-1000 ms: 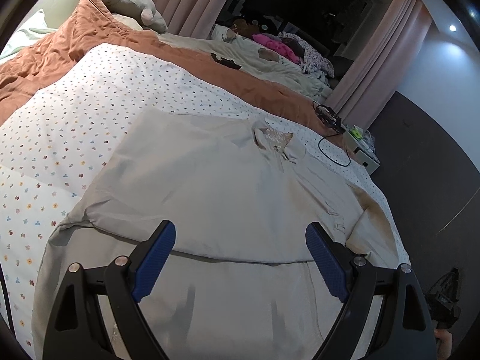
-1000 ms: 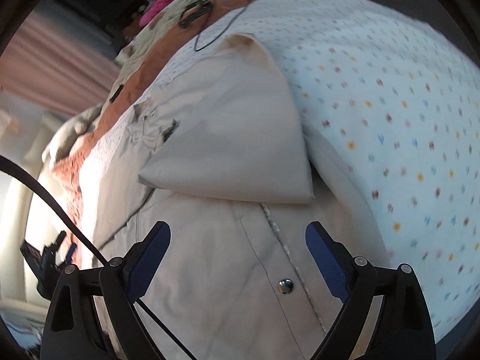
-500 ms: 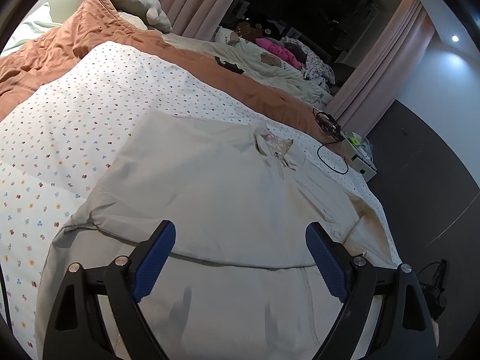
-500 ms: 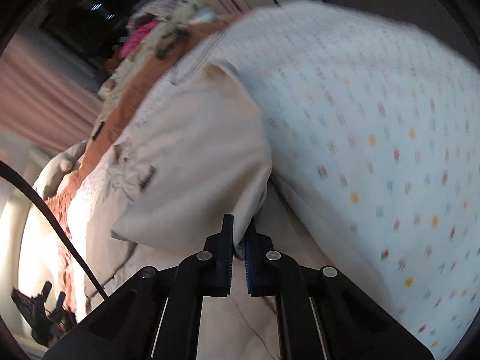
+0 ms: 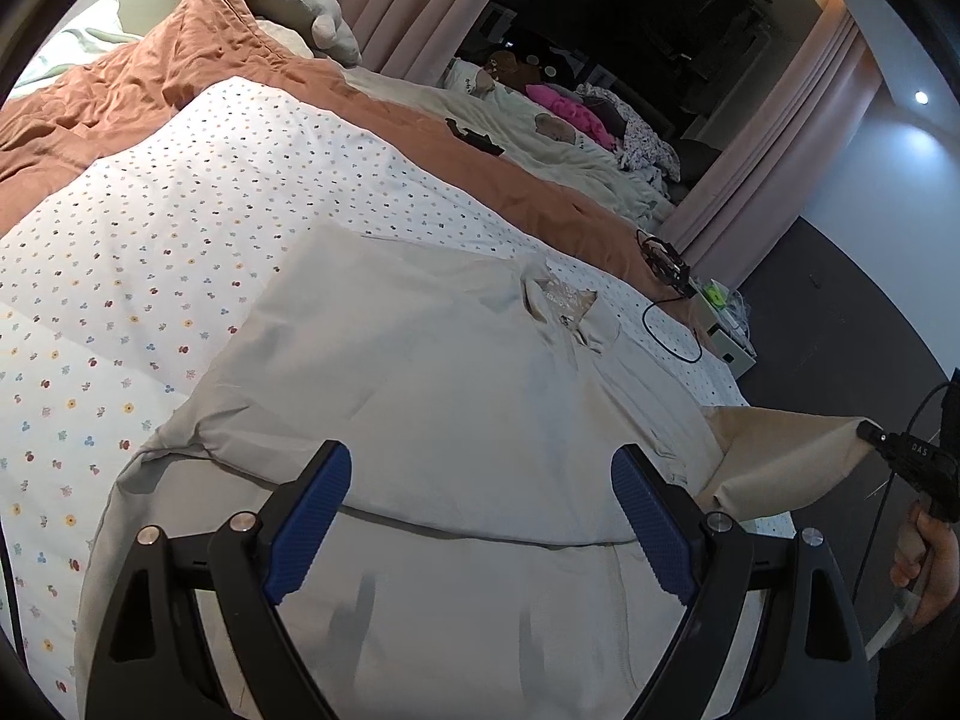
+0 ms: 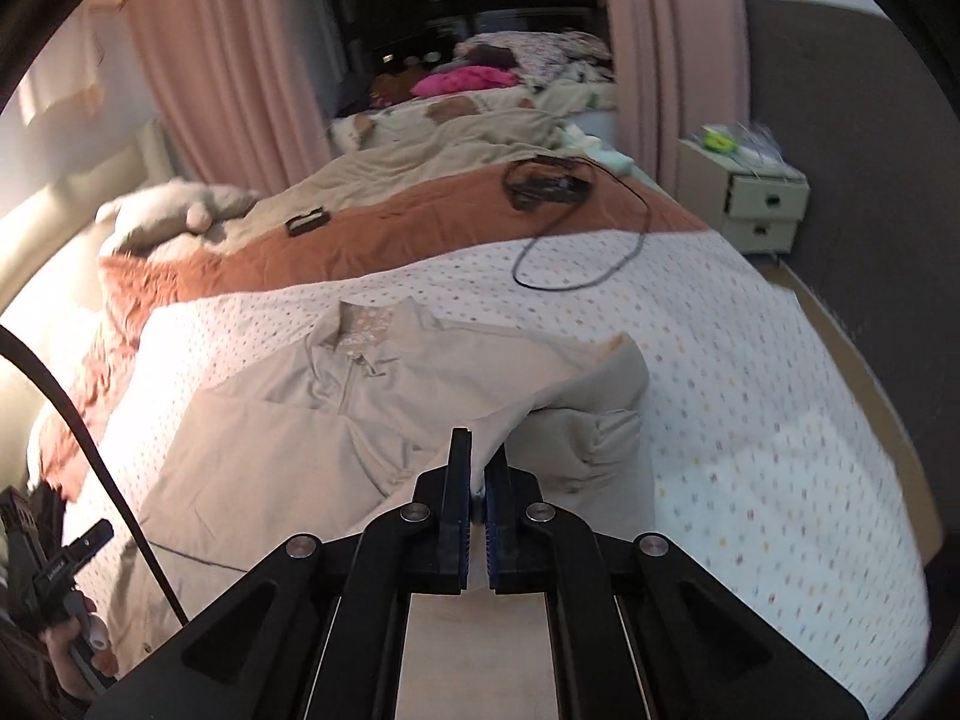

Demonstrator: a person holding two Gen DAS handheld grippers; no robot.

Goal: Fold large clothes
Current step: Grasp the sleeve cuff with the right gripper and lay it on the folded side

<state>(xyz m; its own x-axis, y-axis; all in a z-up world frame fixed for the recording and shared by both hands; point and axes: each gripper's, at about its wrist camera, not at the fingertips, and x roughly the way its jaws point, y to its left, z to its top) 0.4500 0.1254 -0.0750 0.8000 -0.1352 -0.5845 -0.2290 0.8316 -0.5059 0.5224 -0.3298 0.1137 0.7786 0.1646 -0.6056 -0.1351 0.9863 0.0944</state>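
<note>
Sleeve lifted since earlier; right gripper fingers clamp it; left gripper wide.

tools: black frames | blue ribbed pads | silver screws | black cable

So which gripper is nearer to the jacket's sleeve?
Right. The right gripper is shut on the sleeve, holding it off the bed. The left gripper hovers open over the jacket's body.

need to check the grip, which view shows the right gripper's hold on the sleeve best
The right wrist view: the right gripper is shut on the beige sleeve. The left wrist view shows it only at the frame edge, lifting the sleeve.
</note>
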